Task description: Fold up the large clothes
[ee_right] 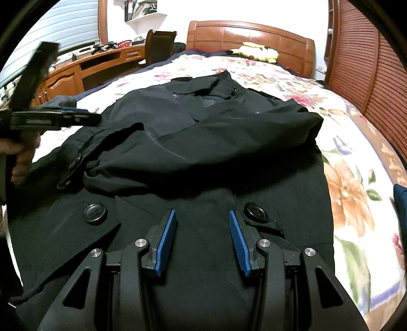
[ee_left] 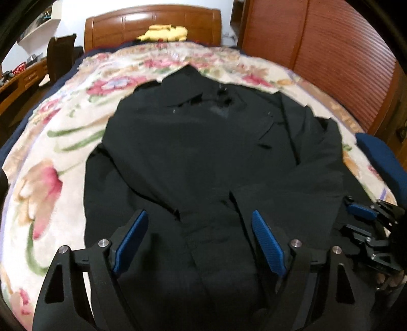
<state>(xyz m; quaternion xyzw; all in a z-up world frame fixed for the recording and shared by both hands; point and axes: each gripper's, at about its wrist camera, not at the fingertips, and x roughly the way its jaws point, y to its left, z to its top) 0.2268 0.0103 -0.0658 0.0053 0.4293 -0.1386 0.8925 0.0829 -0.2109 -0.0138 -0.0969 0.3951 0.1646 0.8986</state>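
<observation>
Both sets of fingers, left gripper [ee_left: 199,242] and right gripper [ee_right: 202,239], are hovering released over the coat's [ee_left: 203,152] near hem, its length running far toward the headboard [ee_left: 152,24].

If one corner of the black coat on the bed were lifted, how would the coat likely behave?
The black coat would probably sag and trail rather than rise as a sheet: its folded-over sleeve already lies in soft rolls and creases. It looks fairly heavy for cloth, being large, layered and set with big buttons. On the plush floral blanket it likely drags rather than slides.
</observation>
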